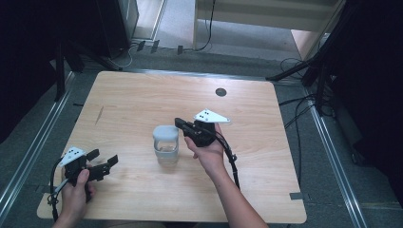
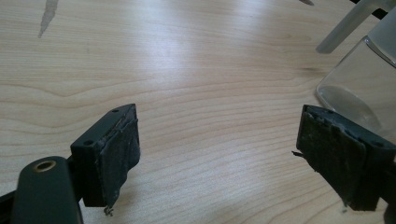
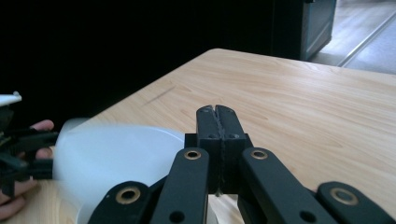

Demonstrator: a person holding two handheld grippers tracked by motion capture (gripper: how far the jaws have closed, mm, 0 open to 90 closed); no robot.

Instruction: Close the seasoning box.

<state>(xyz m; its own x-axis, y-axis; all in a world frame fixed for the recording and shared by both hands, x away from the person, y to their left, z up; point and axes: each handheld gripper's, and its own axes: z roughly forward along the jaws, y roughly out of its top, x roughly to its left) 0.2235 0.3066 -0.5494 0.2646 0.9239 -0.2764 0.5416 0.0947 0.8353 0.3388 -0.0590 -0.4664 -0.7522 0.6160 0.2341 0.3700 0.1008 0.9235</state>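
Note:
A clear glass jar (image 1: 167, 153) with a pale grey lid (image 1: 166, 134) stands upright at the middle of the wooden table (image 1: 133, 95). My right gripper (image 1: 178, 122) is shut with nothing between its jaws; its tip hovers at the lid's upper right edge. In the right gripper view the shut jaws (image 3: 218, 112) point over the blurred white lid (image 3: 116, 154). My left gripper (image 1: 103, 156) is held open near the table's front left corner, apart from the jar. In the left gripper view its jaws (image 2: 217, 126) stand wide apart over bare wood, with the jar (image 2: 359, 84) at the right edge.
A dark round hole (image 1: 221, 92) sits near the table's far edge, and a dark streak (image 1: 99, 115) marks the wood at the left. Black stands and cables (image 1: 304, 102) surround the table on the floor. The left hand with its gripper (image 3: 18, 149) appears beyond the lid.

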